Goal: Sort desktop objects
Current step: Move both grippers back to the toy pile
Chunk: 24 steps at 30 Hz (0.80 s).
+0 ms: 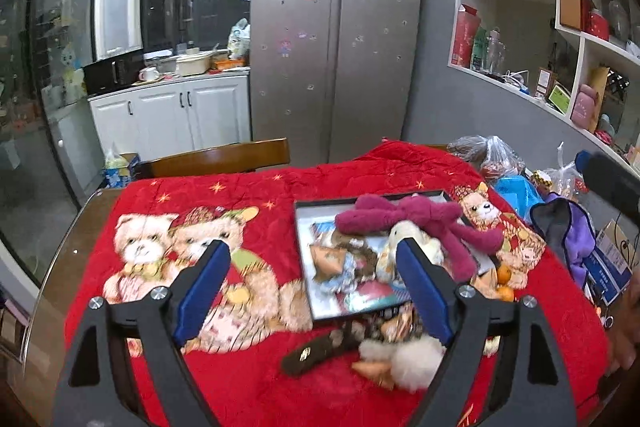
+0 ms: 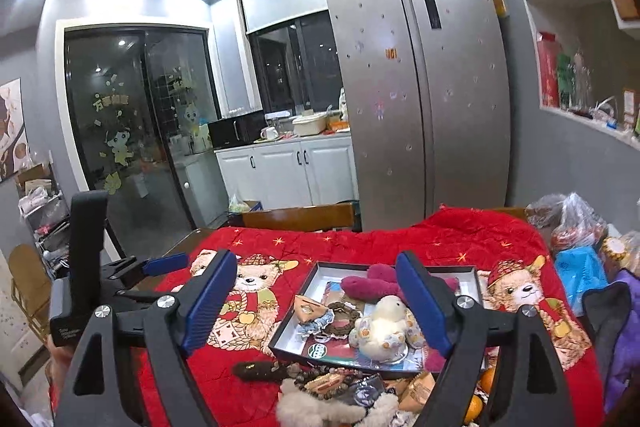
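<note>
- I read no clear writing; the yellow characters on the dark glass door (image 2: 110,103) are too blurred.
- My left hand-held gripper (image 1: 314,281) tilts downward over the red bear-print blanket (image 1: 248,203) on the bench, jaws wide apart, nothing between them.
- My right hand-held gripper (image 2: 316,301) stands equally wide, empty.
- The shallow black-rimmed tray (image 2: 464,273) lies ahead below both, holding a maroon plush toy (image 1: 404,215) and cream plush duck (image 2: 386,323).
</note>
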Available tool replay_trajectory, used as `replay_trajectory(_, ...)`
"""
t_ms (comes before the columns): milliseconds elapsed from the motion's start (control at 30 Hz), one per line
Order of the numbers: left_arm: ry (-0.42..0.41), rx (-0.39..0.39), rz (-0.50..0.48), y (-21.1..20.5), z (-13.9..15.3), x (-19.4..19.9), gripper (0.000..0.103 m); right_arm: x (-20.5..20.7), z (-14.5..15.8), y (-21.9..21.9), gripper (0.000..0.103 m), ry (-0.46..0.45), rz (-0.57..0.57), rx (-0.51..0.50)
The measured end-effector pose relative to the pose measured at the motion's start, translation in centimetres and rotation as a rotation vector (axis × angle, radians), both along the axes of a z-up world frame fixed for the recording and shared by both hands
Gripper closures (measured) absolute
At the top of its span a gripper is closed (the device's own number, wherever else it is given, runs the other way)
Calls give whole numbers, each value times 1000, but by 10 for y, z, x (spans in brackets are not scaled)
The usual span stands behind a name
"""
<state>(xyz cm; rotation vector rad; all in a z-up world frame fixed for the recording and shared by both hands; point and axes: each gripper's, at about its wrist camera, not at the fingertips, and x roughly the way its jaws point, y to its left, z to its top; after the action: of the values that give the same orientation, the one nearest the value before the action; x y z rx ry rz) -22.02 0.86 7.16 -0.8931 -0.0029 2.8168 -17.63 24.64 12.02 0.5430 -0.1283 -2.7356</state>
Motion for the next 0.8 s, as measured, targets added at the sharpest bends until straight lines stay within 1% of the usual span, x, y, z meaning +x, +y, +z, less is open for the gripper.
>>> replay_trajectory(100,-7,6,-16,-3,-13,26,13,18,-1,-3,19,17,-30,13)
replay_trajectory(233,-21,21,-31,1,-41,41,13,39,-18,-3,19,12,-56,4)
replay_trajectory(267,-28,21,-39,3,-49,40,13,42,-24,-2,19,7,-66,-2)
replay_trajectory(333,-28,-11,-59,12,-66,36,13,45,-36,0,19,-7,-84,-9)
replay_trajectory(400,-30,-80,-46,20,-83,29,13,41,-54,0,19,-41,-99,8)
replay_trajectory(433,-33,-95,-43,21,-90,25,13,37,-63,0,19,-69,-113,19)
replay_trajectory(500,-57,-95,-46,23,-105,17,13,31,-77,2,19,-111,-129,17)
replay_trajectory(633,-105,-51,-63,17,-126,4,13,17,-102,14,19,-185,-151,-23)
replay_trajectory(800,-132,-94,-72,13,-148,-9,13,3,-131,26,19,-257,-187,-53)
